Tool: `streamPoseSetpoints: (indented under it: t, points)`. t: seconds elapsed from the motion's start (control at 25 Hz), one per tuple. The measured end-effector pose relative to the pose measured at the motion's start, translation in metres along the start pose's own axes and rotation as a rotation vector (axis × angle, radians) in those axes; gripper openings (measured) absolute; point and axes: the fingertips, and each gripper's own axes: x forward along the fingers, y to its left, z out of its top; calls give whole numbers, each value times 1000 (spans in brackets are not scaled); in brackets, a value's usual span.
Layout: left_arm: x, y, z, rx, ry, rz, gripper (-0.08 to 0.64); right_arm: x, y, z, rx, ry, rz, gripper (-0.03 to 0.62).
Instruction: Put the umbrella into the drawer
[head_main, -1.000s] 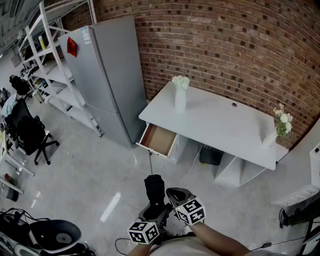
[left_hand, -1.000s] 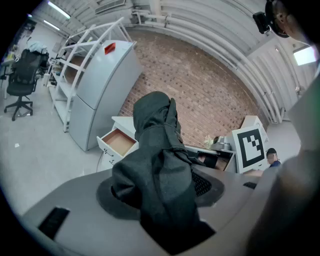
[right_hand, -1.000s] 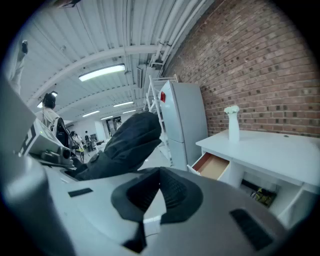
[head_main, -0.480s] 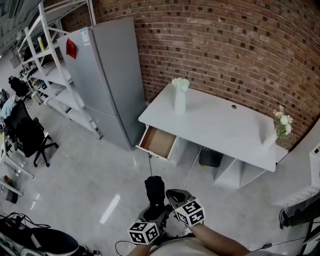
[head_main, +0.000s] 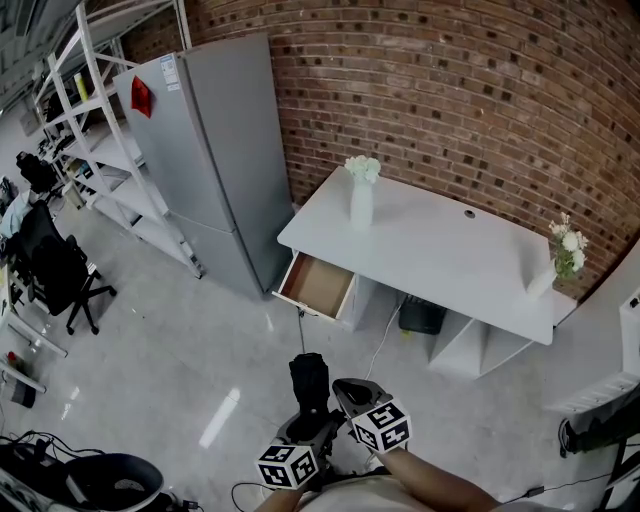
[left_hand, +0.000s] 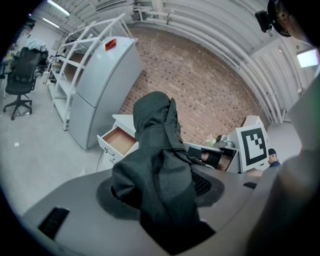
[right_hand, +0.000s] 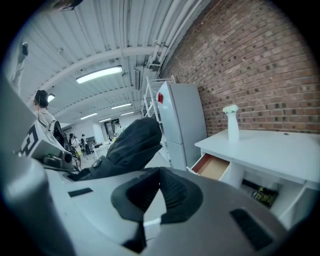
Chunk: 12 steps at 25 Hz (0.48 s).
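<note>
**A:** Where is the umbrella at this point?

**B:** Folded into a black bundle and clamped in the left gripper. The jaws stand wide because the bundle is thick, and the fabric fills the space between the pads and sticks out well past them. The grip looks to sit low on the bundle, likely so the free end can go into the drawer first.

**A:** And the drawer?

**B:** Pulled out from under the left end of the white desk, beside the grey fridge, and apparently empty. It is well apart from the umbrella, with open floor between them, so the carry across is not yet done.

**A:** What is the right gripper doing?

**B:** It holds nothing. Its jaws are drawn together, though whether the pads meet along their whole length is hard to tell from its own view. It sits just beside the umbrella, probably kept close so it can steady the bundle or the drawer front if needed.
</note>
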Motion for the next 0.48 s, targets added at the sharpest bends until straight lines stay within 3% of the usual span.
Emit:
streamPoseSetpoints:
  t: [0.48]
  points:
    - [-4, 10, -5, -40, 15, -15, 255, 4, 7, -11, 26, 26, -13, 17]
